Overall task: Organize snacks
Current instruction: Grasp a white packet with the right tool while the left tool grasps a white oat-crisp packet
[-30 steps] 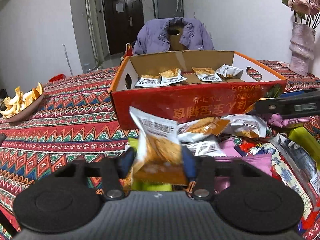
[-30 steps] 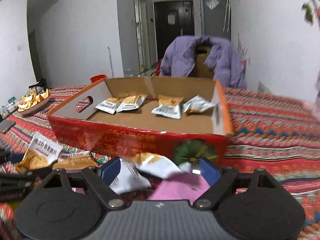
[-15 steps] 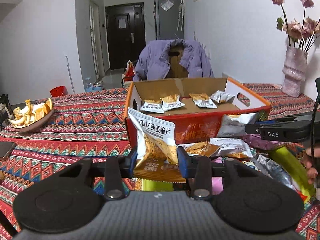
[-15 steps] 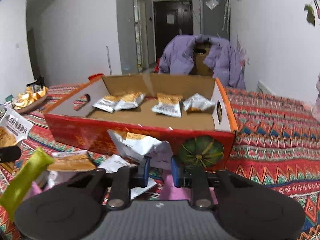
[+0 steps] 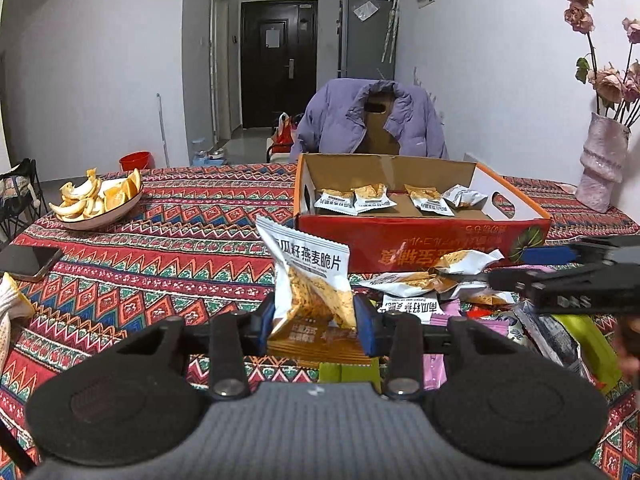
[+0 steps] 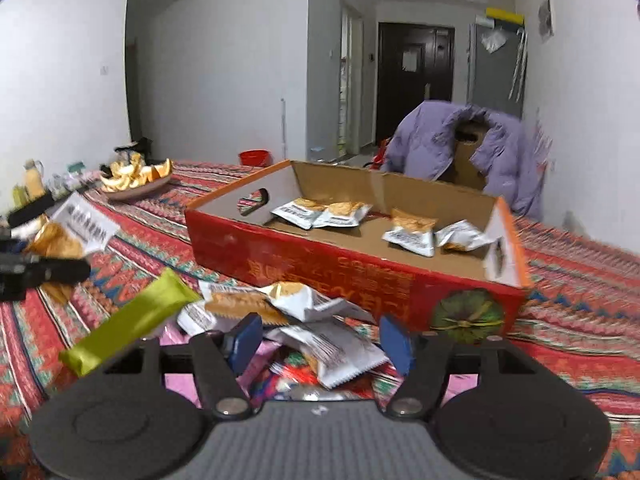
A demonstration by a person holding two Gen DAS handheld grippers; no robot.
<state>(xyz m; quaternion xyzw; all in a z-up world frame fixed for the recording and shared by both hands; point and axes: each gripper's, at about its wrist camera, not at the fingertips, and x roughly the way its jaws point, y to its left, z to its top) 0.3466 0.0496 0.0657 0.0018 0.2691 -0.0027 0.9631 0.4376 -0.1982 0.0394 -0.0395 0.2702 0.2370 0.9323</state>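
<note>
Upright, snack packet [image 5: 310,280] between left claw [image 5: 315,322] pads.

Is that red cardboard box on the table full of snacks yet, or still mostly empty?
Mostly empty. The red cardboard box holds only four snack packets along its far side, with bare cardboard floor showing in front of them.

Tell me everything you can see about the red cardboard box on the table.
The red cardboard box is a shallow open tray, red outside with an orange rim, plain brown inside, with oval handle cutouts at both ends. It sits flat on the patterned tablecloth, holding four snack packets; loose packets lie against its printed front.
</note>
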